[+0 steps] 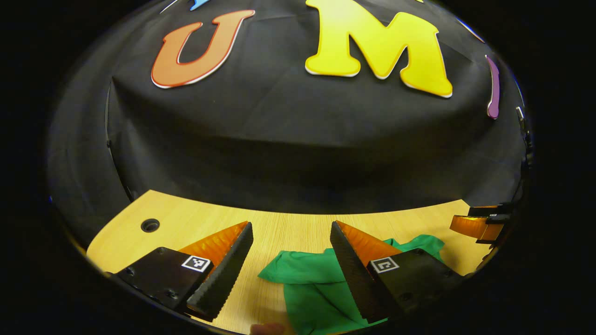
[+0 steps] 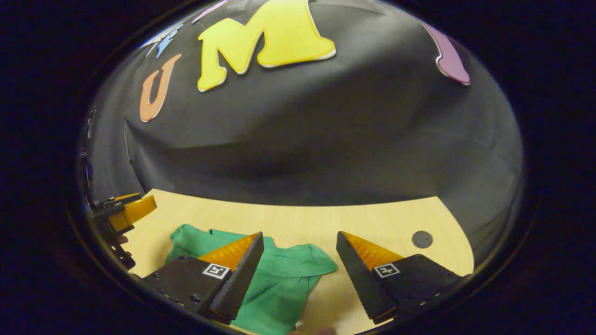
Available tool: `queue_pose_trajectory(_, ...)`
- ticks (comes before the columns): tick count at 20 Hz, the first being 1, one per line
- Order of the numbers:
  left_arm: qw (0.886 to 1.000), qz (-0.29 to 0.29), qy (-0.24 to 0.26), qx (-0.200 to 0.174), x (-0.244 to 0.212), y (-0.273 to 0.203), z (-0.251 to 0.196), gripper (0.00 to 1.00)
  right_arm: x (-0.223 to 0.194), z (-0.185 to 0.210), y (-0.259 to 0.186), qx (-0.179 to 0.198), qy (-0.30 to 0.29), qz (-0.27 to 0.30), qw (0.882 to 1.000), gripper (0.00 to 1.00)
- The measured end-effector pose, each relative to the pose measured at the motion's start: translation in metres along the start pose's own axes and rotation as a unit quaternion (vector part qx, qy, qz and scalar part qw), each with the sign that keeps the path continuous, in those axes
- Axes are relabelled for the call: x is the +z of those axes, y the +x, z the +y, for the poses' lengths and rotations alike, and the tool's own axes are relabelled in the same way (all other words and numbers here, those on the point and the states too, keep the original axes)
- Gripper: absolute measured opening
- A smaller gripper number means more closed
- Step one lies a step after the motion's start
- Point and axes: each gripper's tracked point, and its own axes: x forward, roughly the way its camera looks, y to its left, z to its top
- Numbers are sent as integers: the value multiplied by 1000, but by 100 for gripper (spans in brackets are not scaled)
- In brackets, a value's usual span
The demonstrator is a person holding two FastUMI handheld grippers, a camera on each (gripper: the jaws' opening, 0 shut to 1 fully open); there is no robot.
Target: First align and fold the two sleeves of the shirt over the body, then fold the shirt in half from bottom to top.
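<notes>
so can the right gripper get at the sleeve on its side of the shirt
Probably yes. The right gripper is open above the table, and the green shirt's sleeve lies spread between its fingers with nothing over it.

left tongs point(image 1: 292, 231) agape, right tongs point(image 2: 300, 240) agape

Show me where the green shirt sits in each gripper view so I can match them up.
Left gripper view: the green shirt lies at bottom centre-right, on the wooden table, partly behind the right finger of the open left tongs.
Right gripper view: the shirt lies at bottom centre-left, under the left finger of the open right tongs.
Shared landmark: the table's far edge against the black wall.
</notes>
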Motion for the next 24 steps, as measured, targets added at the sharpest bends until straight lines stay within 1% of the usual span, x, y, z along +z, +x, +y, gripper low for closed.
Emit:
queue_pose_trajectory(3,999,-32,-2,-3,32,-40,-5,100,23,9,-45,-15,4,-31,999,96)
queue_pose_trajectory(5,999,-53,-1,-1,55,-79,-6,100,37,20,-87,-19,0,-50,999,96)
queue_pose_trajectory(7,997,-76,-4,-4,79,-123,-8,100,50,30,-139,-27,-8,-76,997,96)
queue_pose_trajectory(9,996,-94,-2,1,96,-178,-5,100,58,45,-199,-31,-15,-100,994,96)
queue_pose_trajectory(10,995,-104,-2,5,105,-207,-6,100,58,52,-228,-33,-24,-109,993,92)
queue_pose_trajectory(11,993,-115,-5,5,112,-236,-6,100,58,59,-257,-33,-31,-119,992,96)
queue_pose_trajectory(12,993,-122,-9,5,116,-264,-6,100,57,68,-288,-33,-37,-131,990,92)
queue_pose_trajectory(13,992,-127,-11,4,117,-294,-7,100,56,72,-316,-33,-41,-144,988,96)
queue_pose_trajectory(14,991,-132,-10,5,117,-319,-8,100,53,78,-345,-33,-45,-155,986,96)
queue_pose_trajectory(15,990,-139,-6,6,118,-344,-9,100,47,84,-370,-31,-50,-162,985,99)
queue_pose_trajectory(17,990,-142,2,4,115,-385,-13,100,33,93,-416,-28,-58,-168,984,94)
queue_pose_trajectory(18,990,-143,4,3,113,-405,-12,100,27,96,-436,-29,-60,-170,983,96)
queue_pose_trajectory(21,990,-144,6,1,106,-455,-21,100,12,96,-483,-34,-56,-175,982,96)
queue_pose_trajectory(23,990,-140,-2,8,101,-478,-21,100,5,99,-505,-31,-53,-177,982,96)
queue_pose_trajectory(24,991,-135,-10,5,98,-484,-25,100,4,99,-513,-28,-51,-179,982,95)
